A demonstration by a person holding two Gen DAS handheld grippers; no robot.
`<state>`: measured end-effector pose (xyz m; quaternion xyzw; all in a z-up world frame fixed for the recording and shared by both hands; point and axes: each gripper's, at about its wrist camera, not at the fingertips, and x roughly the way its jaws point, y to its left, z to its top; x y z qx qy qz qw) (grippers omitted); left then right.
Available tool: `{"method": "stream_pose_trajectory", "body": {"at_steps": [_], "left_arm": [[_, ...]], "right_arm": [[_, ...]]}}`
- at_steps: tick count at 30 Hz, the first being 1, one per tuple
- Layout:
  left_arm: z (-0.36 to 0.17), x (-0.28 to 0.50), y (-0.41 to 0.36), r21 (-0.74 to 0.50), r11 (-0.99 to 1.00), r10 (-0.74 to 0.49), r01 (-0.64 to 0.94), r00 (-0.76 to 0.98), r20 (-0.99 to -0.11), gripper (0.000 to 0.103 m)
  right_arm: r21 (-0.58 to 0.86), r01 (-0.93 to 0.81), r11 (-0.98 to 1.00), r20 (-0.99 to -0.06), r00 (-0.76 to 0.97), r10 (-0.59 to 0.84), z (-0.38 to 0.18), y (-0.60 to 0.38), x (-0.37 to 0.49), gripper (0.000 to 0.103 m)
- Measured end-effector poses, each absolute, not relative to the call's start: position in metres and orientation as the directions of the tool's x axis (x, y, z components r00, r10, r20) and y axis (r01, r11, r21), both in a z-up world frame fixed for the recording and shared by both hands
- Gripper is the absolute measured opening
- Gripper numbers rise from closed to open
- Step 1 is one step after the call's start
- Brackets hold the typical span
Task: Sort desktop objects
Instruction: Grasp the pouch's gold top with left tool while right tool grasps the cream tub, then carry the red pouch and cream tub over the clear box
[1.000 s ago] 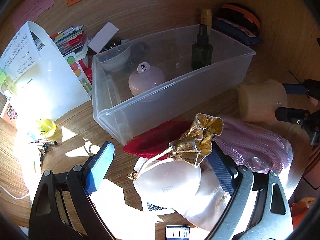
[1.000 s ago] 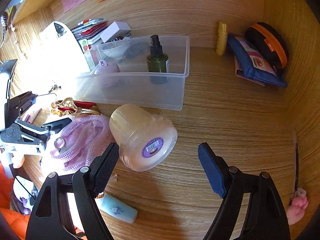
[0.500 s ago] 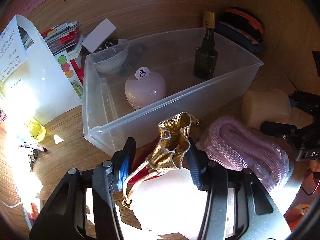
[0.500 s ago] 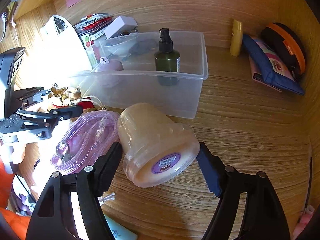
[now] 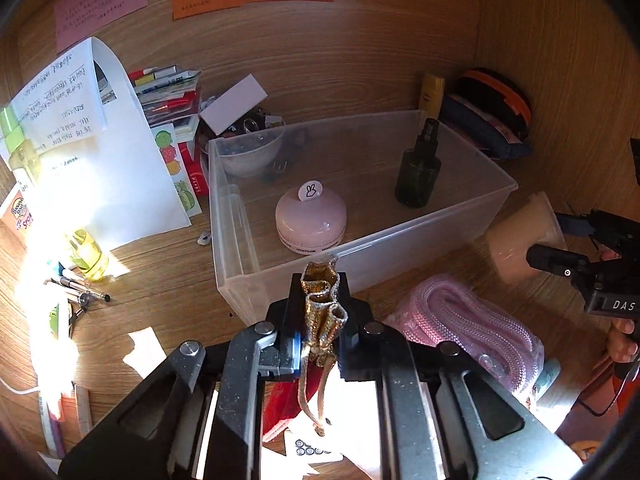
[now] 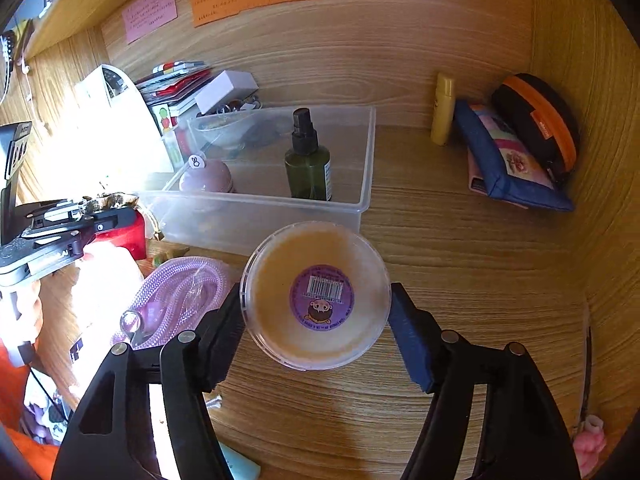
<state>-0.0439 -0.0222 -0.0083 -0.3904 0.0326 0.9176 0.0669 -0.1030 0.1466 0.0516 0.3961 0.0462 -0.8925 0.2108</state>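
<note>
Left gripper (image 5: 319, 322) clamped on gold-necked pouch (image 5: 322, 300) just before clear bin (image 5: 420, 236); right gripper (image 6: 316, 324) closed around jar (image 6: 316, 294), raised above table (image 6: 460, 248) beside bin.

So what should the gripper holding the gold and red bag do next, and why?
Probably carry it forward over the clear bin and let go. The left gripper is shut on the gold neck of the gold and red bag, just short of the bin's near wall. Inside, bare floor shows between the pink round case and the green spray bottle.
</note>
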Motion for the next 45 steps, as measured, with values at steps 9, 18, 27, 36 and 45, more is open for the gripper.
{"method": "stream_pose_trajectory", "body": {"at_steps": [9, 18, 27, 36, 45], "left_arm": [[0.028, -0.032, -0.025, -0.014, -0.99, 0.119, -0.143, -0.768, -0.63, 0.011], [0.058, -0.034, -0.037, -0.062, -0.992, 0.129, -0.114, -0.817, -0.561, 0.011], [0.069, -0.06, -0.056, -0.122, -0.989, 0.136, -0.082, -0.823, -0.551, 0.011], [0.066, -0.095, -0.063, -0.198, -0.976, 0.185, -0.086, -0.807, -0.561, 0.011], [0.04, -0.13, -0.059, -0.249, -0.966, 0.22, -0.077, -0.751, -0.623, 0.011]], "right_arm": [[0.103, 0.426, -0.899, -0.673, -0.636, -0.379, 0.081, 0.146, -0.099, 0.066], [0.087, 0.462, -0.883, -0.585, -0.694, -0.42, 0.121, 0.135, -0.098, 0.066], [0.057, 0.508, -0.86, -0.57, -0.69, -0.446, 0.133, 0.101, -0.118, 0.066], [0.038, 0.531, -0.847, -0.63, -0.645, -0.432, 0.115, 0.071, -0.149, 0.066], [-0.028, 0.566, -0.824, -0.7, -0.599, -0.388, 0.091, 0.049, -0.164, 0.066]]}}
